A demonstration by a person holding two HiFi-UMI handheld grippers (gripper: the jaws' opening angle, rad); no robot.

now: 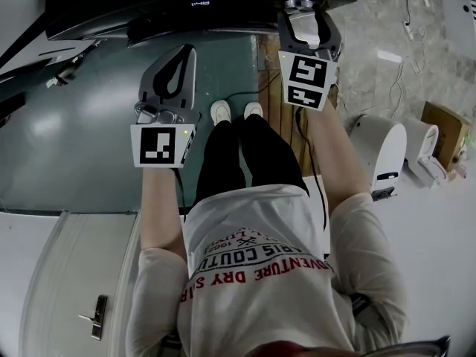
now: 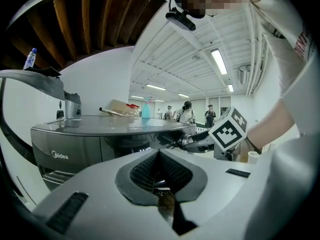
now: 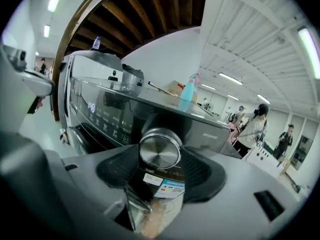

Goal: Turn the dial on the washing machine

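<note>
The dark washing machine (image 1: 186, 13) runs along the top of the head view. Its round silver dial (image 3: 160, 151) sits on the front panel, at the panel's right end in the head view (image 1: 299, 4). My right gripper (image 1: 301, 7) reaches up to it. In the right gripper view the dial fills the gap between the two dark pads (image 3: 120, 166), which lie against its sides. My left gripper (image 1: 184, 49) hangs lower and to the left over the green floor, away from the machine, with its tips together and nothing in them. The left gripper view shows the machine (image 2: 75, 144) from the side.
A blue spray bottle (image 3: 187, 91) and other items stand on the machine's top. White appliances (image 1: 379, 151) and a cardboard box (image 1: 446, 129) stand on the floor at the right. A glass door with a handle (image 1: 97, 314) is at lower left. People stand far behind.
</note>
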